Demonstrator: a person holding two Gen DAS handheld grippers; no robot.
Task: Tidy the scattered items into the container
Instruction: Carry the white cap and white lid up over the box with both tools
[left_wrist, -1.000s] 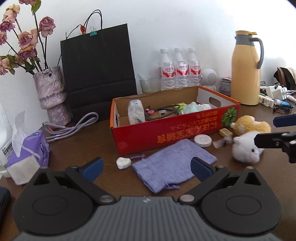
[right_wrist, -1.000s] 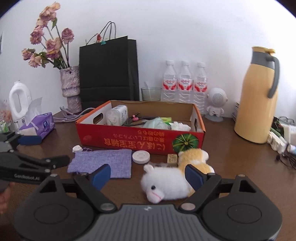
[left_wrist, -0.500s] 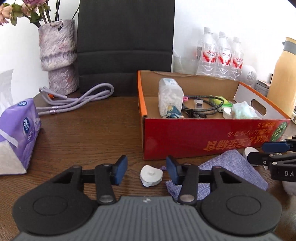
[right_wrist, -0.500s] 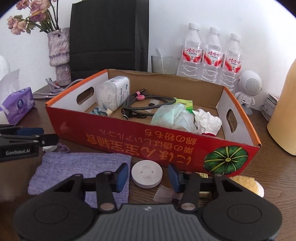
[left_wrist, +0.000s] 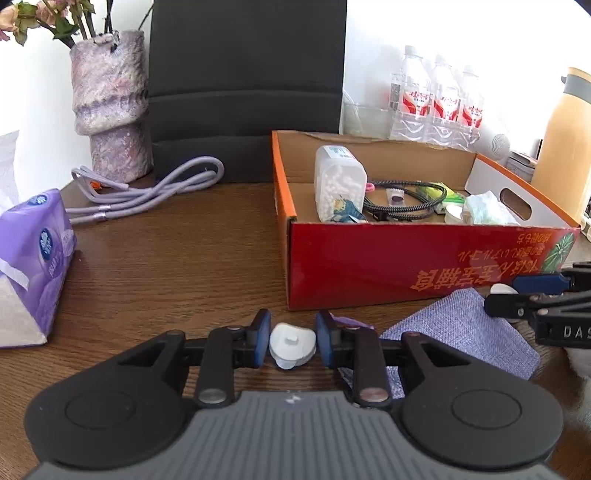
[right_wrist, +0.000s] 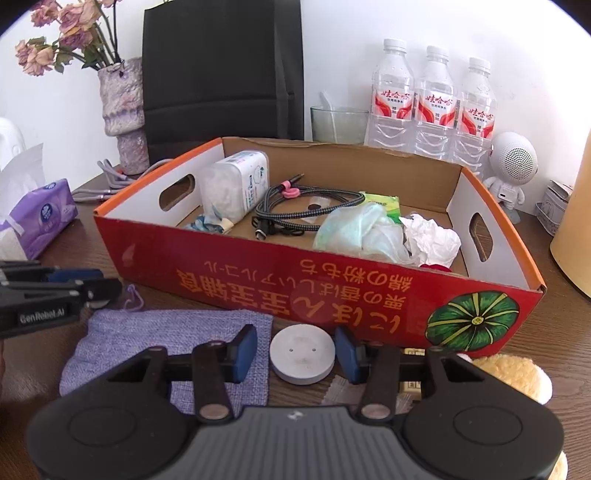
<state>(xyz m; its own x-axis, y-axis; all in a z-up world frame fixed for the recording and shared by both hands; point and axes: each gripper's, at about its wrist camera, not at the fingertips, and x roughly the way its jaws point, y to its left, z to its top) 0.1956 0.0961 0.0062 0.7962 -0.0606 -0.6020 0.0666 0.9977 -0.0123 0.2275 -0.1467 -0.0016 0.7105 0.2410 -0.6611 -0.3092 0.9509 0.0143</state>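
My left gripper (left_wrist: 293, 341) is low over the wooden table, its jaws closing, and the blue pads touch both sides of a small white heart-shaped piece (left_wrist: 291, 347). My right gripper (right_wrist: 295, 352) straddles a white round disc (right_wrist: 302, 354); the right pad touches it and a narrow gap shows at the left pad. The red cardboard box (left_wrist: 388, 266) (right_wrist: 258, 273) stands just beyond both and holds a cotton-swab jar, a braided cable and crumpled tissue. A purple cloth pouch (left_wrist: 461, 332) (right_wrist: 155, 332) lies between the grippers. A yellow plush toy (right_wrist: 513, 373) lies to the right.
A purple tissue pack (left_wrist: 33, 258), a vase (left_wrist: 110, 103) and a lilac cord (left_wrist: 147, 188) are at the left. A black paper bag (left_wrist: 243, 74) stands behind. Water bottles (right_wrist: 432, 99), a white speaker figure (right_wrist: 513, 162) and a yellow jug (left_wrist: 565, 147) stand at the back right.
Both grippers came forward and down to the table in front of the box. Their jaws narrowed, the left around the white heart-shaped piece, the right around the disc.
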